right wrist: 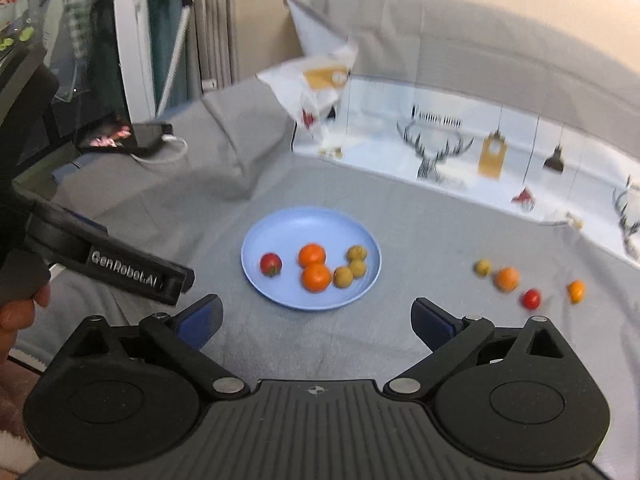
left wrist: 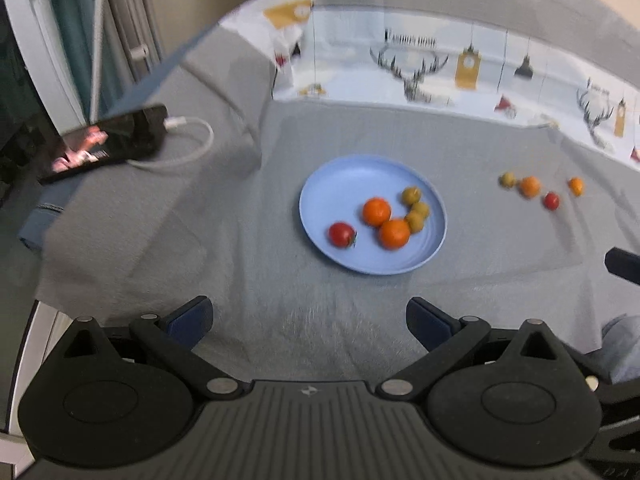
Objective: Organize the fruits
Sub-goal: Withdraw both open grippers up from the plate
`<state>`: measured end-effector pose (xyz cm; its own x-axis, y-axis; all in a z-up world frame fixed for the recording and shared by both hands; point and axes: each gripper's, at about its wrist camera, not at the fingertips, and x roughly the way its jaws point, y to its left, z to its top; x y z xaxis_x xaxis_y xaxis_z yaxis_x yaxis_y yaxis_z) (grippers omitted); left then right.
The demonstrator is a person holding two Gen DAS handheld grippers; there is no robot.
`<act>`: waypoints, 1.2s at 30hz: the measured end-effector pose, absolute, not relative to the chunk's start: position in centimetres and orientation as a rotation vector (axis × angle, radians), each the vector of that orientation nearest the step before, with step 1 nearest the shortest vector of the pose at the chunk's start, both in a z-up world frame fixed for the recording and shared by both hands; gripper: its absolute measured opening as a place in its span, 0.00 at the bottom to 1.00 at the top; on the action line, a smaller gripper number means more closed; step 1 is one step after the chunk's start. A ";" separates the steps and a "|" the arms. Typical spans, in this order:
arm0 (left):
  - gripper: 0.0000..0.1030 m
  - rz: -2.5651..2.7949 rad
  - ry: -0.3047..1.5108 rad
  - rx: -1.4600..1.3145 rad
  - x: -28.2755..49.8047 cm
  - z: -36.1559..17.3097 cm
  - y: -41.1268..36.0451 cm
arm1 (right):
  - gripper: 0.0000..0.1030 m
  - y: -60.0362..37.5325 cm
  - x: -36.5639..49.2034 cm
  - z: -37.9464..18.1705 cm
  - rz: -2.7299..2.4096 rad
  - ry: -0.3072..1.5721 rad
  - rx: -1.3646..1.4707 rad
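A blue plate point(left wrist: 344, 178) point(right wrist: 296, 224) sits on the grey cloth and holds a red tomato point(left wrist: 342, 234) point(right wrist: 271, 264), two oranges point(left wrist: 376, 211) point(right wrist: 312, 255) and three small green-yellow fruits point(left wrist: 411, 195) point(right wrist: 356, 253). To its right on the cloth lie a green-yellow fruit point(left wrist: 508, 179) point(right wrist: 483, 267), an orange point(left wrist: 530, 186) point(right wrist: 507, 279), a tomato point(left wrist: 551, 201) point(right wrist: 531, 299) and a small orange point(left wrist: 575, 186) point(right wrist: 576, 291). My left gripper point(left wrist: 310, 320) is open and empty, short of the plate. My right gripper point(right wrist: 316, 322) is open and empty, just before the plate's near rim.
A phone point(left wrist: 108, 142) point(right wrist: 120, 136) with a white cable lies at the far left. A printed white cloth point(left wrist: 440, 68) point(right wrist: 460, 144) rises behind the plate. The left gripper's body point(right wrist: 120, 268) shows at the left of the right wrist view.
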<state>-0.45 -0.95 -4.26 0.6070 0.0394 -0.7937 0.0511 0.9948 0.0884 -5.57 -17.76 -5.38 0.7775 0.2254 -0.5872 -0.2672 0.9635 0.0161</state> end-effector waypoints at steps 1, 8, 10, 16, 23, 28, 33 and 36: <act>1.00 -0.012 0.905 0.107 -1.0 -3.9 -1.1 | 0.97 -17.8 -6.3 -5.0 0.266 0.609 -0.075; 1.00 -0.040 0.839 0.137 -4.8 -1.9 -2.3 | 0.97 -18.8 -9.7 -3.3 0.248 0.530 -0.049; 1.00 -0.038 0.820 0.135 -5.7 -1.4 -2.4 | 0.97 -19.1 -10.5 -3.0 0.242 0.519 -0.031; 1.00 -0.046 0.781 0.140 -7.7 -0.2 -3.0 | 0.97 -19.9 -12.6 -2.2 0.227 0.477 -0.002; 1.00 -0.052 0.736 0.153 -9.0 0.7 -3.6 | 0.97 -19.8 -14.0 -1.6 0.222 0.438 -0.011; 1.00 -0.049 0.734 0.145 -9.0 0.8 -3.2 | 0.97 -19.6 -14.4 -1.5 0.224 0.429 -0.017; 1.00 -0.050 0.737 0.141 -9.0 0.7 -3.0 | 0.97 -19.4 -14.5 -1.4 0.228 0.429 -0.026; 1.00 -0.052 0.739 0.138 -8.8 0.7 -2.8 | 0.97 -19.4 -14.4 -1.4 0.227 0.433 -0.028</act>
